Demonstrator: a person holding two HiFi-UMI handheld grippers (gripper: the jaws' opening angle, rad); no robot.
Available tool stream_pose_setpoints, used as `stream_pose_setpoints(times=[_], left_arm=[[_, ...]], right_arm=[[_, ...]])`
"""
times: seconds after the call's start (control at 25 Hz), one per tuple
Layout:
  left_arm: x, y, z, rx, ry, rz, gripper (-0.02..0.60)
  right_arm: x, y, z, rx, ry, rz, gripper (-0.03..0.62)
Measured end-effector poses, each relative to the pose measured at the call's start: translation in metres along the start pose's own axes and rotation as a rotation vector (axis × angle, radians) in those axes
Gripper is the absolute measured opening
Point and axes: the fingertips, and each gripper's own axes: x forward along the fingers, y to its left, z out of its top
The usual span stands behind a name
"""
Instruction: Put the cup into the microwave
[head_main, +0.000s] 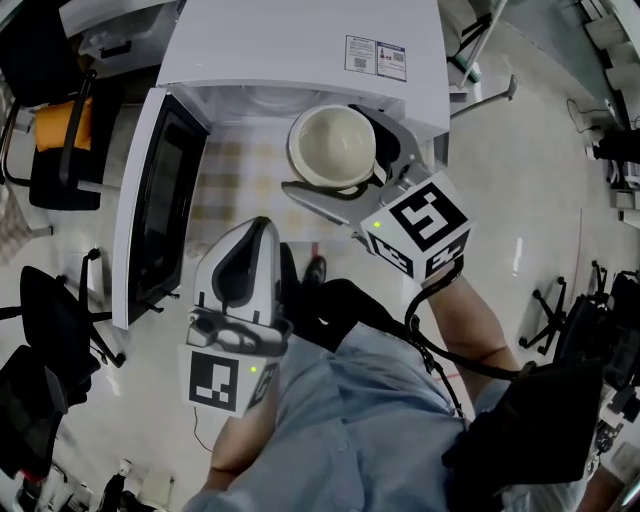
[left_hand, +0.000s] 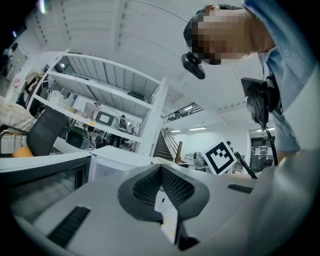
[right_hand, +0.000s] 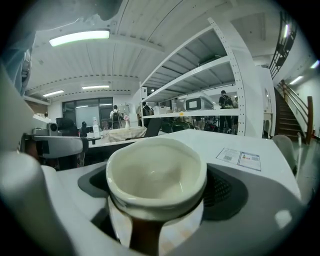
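Cream-coloured and empty, the cup sits upright between the jaws of the right gripper. The jaws are spread to the cup's width and pinch it from both sides just below the rim. The cup hangs over a checked surface, just in front of the white microwave. The microwave door stands swung open at the left.

The left gripper is lower, near the person's body and well apart from the cup. Its jaws are pressed together with nothing between them.
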Motion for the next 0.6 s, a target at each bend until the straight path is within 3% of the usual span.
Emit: stream_pose_setpoints(times=[0.6], left_arm=[[0.014, 0.048, -0.03, -0.002, 0.018, -0.028, 0.005]], right_arm=[[0.066, -0.004, -0.042, 0.001, 0.047, 0.011, 0.525]])
